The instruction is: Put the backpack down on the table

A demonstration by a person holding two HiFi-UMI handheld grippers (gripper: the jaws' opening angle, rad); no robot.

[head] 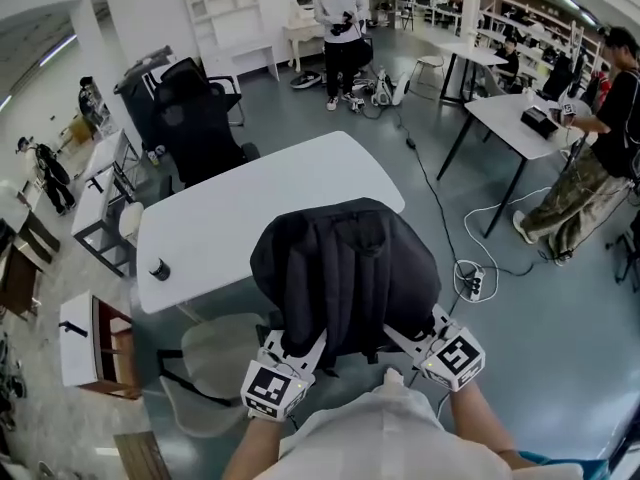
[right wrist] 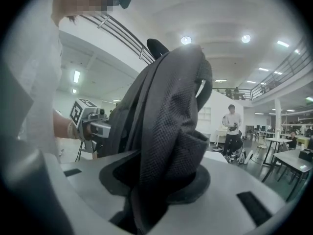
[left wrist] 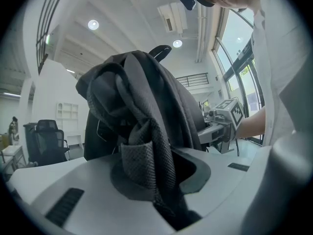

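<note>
I hold a black backpack (head: 345, 268) upright over the near edge of the white table (head: 240, 218); whether its bottom rests on the top is hidden. My left gripper (head: 303, 353) is shut on one mesh-lined shoulder strap (left wrist: 146, 151). My right gripper (head: 412, 343) is shut on the other strap (right wrist: 168, 146). In the left gripper view the backpack (left wrist: 142, 92) fills the middle, the strap pinched in my left gripper (left wrist: 161, 185), with the right gripper's marker cube (left wrist: 230, 112) behind. The right gripper view shows the pack (right wrist: 161, 97) rising from my right gripper (right wrist: 156, 190), the left gripper's cube (right wrist: 80, 112) beyond.
A small dark round object (head: 158, 267) sits near the table's left edge. A white chair (head: 215, 363) stands under the near side, a black office chair (head: 200, 118) beyond the table. One person (head: 340, 28) stands at the back, another (head: 600, 148) by a second table (head: 515, 118). A power strip (head: 470, 283) lies on the floor.
</note>
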